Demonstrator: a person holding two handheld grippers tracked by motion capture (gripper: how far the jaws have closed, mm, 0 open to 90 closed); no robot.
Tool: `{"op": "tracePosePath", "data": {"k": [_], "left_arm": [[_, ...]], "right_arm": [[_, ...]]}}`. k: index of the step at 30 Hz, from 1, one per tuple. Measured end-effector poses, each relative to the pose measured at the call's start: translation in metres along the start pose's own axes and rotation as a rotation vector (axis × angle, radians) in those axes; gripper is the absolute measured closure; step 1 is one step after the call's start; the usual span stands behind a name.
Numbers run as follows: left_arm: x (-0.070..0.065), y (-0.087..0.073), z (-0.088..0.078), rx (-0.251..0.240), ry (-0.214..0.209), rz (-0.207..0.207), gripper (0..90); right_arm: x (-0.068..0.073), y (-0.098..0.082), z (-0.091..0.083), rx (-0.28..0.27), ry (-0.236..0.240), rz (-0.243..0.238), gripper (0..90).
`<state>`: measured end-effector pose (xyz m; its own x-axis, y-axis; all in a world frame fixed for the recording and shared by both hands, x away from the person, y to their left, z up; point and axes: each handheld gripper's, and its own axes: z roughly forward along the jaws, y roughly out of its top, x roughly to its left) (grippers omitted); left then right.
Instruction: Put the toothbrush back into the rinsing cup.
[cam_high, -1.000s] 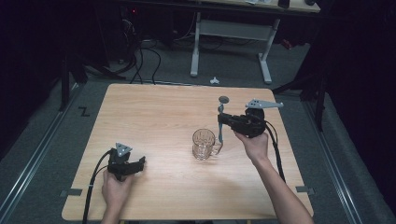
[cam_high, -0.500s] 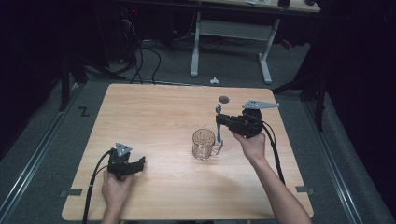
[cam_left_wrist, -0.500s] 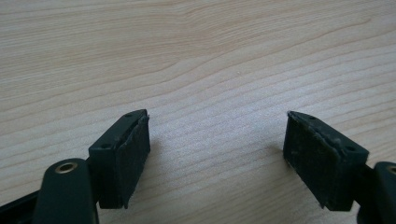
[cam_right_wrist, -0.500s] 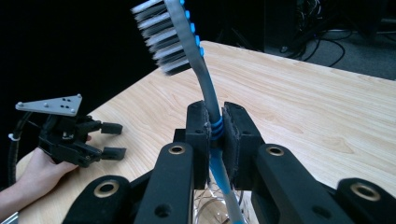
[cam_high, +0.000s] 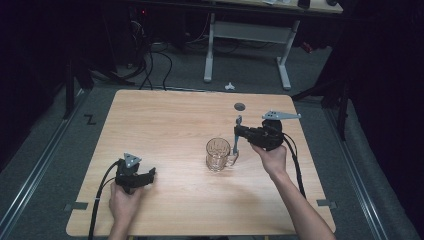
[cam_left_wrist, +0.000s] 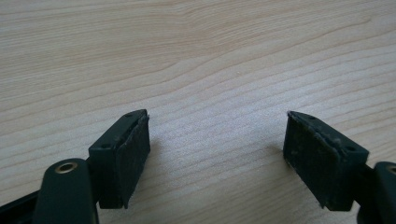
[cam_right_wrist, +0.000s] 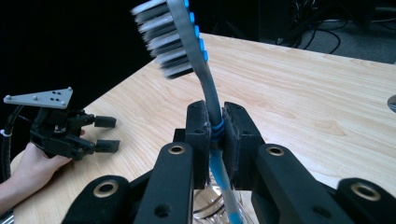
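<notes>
The toothbrush (cam_right_wrist: 205, 88) is clamped between the jaws of the right gripper (cam_right_wrist: 215, 135), pinched at the neck, just where the grey stem meets the blue part of the handle. Above the jaws, the bristled head is seen rising and leaning off to one side, bristles turned away from the stem. Below the jaws, the blue handle is seen running down into the glass mug (cam_high: 219, 154), whose rim is glimpsed right under the pads in the right gripper view. From the high view, the right gripper (cam_high: 237, 134) is held level over the table (cam_high: 165, 120), its jaws just beside and above the mug's handle side, with the toothbrush (cam_high: 236, 135) standing almost upright between them. A small dark disc (cam_high: 239, 106) is spotted on the wood, well beyond the jaws.

Over on the other side, the left gripper (cam_high: 150, 174) is rested on the tabletop in the person's left hand (cam_high: 124, 202). Its jaws are held wide apart, and bare wood grain is seen in the gap between the pads (cam_left_wrist: 133, 151). Mug and toothbrush are kept well apart from these jaws.
</notes>
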<state>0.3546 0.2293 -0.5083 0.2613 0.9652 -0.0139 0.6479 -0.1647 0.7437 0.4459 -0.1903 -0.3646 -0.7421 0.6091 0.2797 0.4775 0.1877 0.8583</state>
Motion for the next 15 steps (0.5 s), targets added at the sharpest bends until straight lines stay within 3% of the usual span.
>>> {"op": "tracePosePath", "data": {"k": [15], "left_arm": [[0.0, 0.0, 0.0, 0.0, 0.0, 0.0, 23.5]], "right_arm": [[0.0041, -0.0013, 0.0, 0.015, -0.021, -0.027, 81.2]]}}
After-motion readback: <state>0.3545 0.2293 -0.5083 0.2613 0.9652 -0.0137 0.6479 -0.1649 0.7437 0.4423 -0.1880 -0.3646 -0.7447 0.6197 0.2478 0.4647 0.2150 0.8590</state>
